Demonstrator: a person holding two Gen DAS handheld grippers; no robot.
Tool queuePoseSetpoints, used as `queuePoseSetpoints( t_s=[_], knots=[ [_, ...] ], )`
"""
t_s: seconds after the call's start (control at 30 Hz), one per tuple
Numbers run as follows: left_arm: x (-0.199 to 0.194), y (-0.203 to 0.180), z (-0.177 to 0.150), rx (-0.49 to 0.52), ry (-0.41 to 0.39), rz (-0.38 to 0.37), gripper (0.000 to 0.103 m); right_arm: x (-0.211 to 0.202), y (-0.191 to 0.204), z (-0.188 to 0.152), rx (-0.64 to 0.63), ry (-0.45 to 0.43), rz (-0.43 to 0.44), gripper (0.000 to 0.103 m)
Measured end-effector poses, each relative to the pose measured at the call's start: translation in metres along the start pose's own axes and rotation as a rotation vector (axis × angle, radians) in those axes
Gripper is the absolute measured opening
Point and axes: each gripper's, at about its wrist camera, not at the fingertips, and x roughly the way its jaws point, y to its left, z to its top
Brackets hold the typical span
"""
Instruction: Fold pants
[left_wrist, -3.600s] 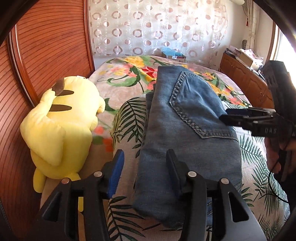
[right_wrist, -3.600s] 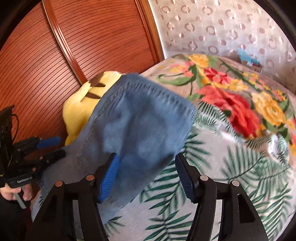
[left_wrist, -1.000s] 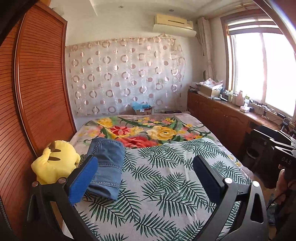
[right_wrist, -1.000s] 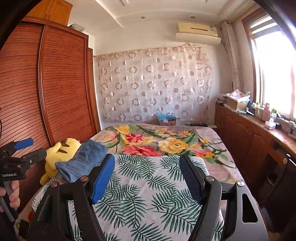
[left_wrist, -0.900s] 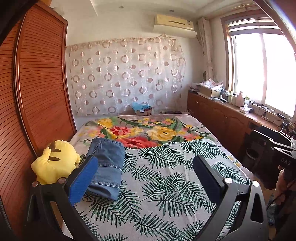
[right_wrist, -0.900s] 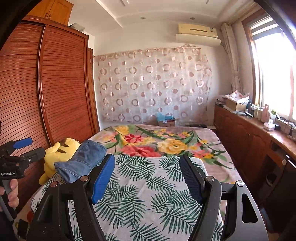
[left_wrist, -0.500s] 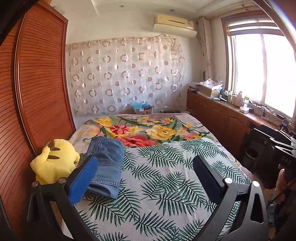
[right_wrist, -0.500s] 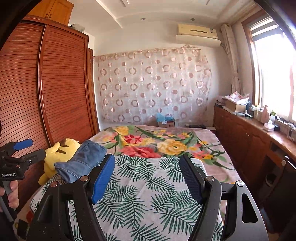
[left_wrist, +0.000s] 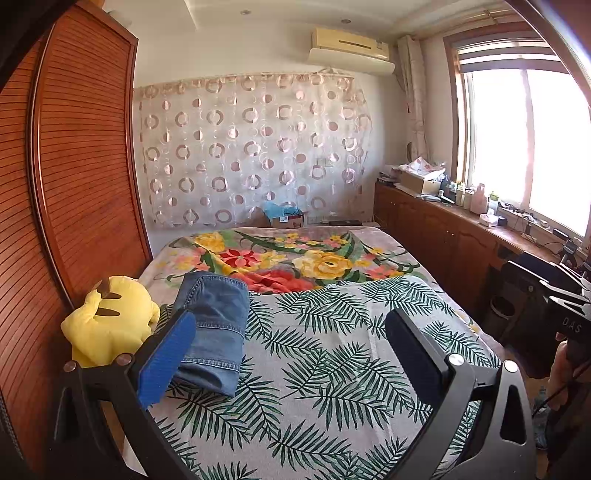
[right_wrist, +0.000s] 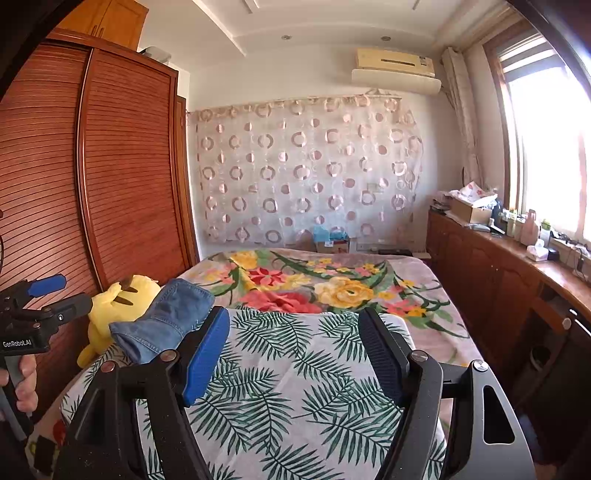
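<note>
A folded pair of blue denim pants (left_wrist: 214, 325) lies near the left edge of a bed covered by a blanket printed with green fern leaves and large flowers (left_wrist: 332, 362). Just beside the pants, at that same edge, sits a yellow plush toy with brown-tipped ears (left_wrist: 110, 321), close to a reddish slatted wooden wardrobe (left_wrist: 74, 166). The left tool (left_wrist: 291, 343) is held above the bed's near end, jaws spread wide and holding nothing. The right tool (right_wrist: 295, 347) is likewise wide open and empty, well apart from the pants.
</note>
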Motion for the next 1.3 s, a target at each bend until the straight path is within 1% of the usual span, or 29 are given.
queuePoseSetpoints(
  t_s=[1.3],
  knots=[
    [-0.0003, 0.002, 0.0011, -0.005, 0.001, -0.001, 0.103, 0.0003, -0.0019, -0.0005, -0.003, -0.003, -0.001, 0.074]
  ],
)
